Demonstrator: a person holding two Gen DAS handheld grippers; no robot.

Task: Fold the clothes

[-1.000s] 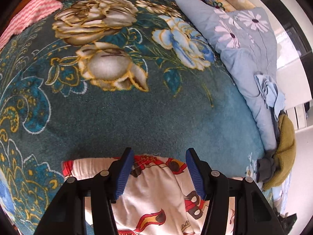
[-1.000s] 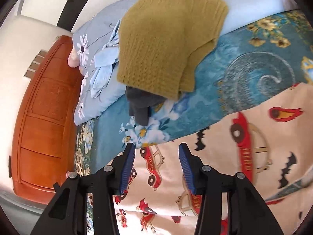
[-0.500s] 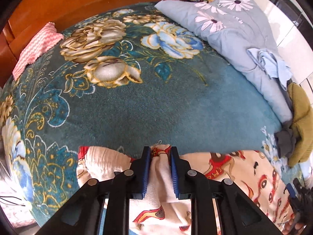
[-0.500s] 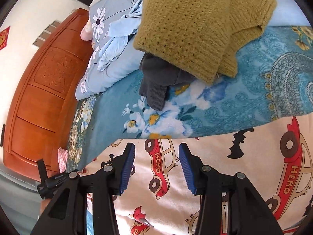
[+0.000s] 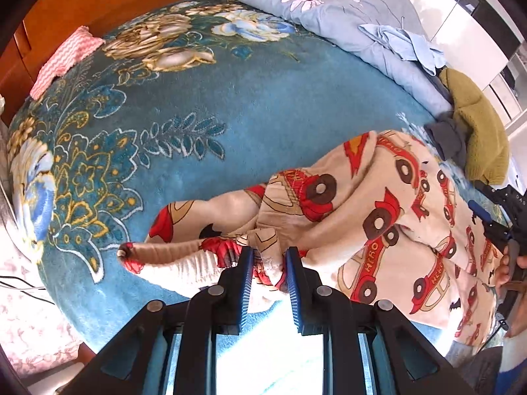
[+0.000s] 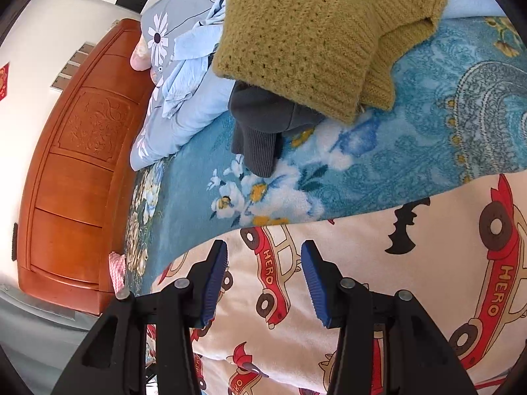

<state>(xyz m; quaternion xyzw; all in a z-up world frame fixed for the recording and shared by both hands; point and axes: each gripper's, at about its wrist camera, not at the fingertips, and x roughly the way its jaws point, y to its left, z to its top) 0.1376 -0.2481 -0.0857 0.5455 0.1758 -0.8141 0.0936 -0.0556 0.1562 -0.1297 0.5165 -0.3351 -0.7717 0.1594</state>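
Cream car-print garment: one piece, printed with red cars, the word HERO and black bats. It lay on the bed's teal floral blanket, spread flat toward the right and bunched and lifted into folds at its left end, where a rolled edge trailed onto the blanket.

Left gripper: blue pads drawn close together, clenched on a gathered fold of the garment's bunched end, with the cloth pinched between them.

Right gripper: fingers spread wide apart, released, poised over the flat part of the garment beside a printed car; whether the tips touched the cloth could not be told. In the left wrist view it appeared at the far right edge of the garment, with part of a hand behind it.

Mustard knitted sweater: lay beyond the garment's far edge, partly on the blanket and partly on the quilt.

Dark grey ribbed garment: tucked beneath the sweater's near edge, one cuff protruding onto the blanket.

Pale blue daisy-print quilt: folded along the far side of the bed, with a crumpled light blue cloth on top.

Pink-and-white zigzag cloth: at the blanket's corner, against the wooden headboard.
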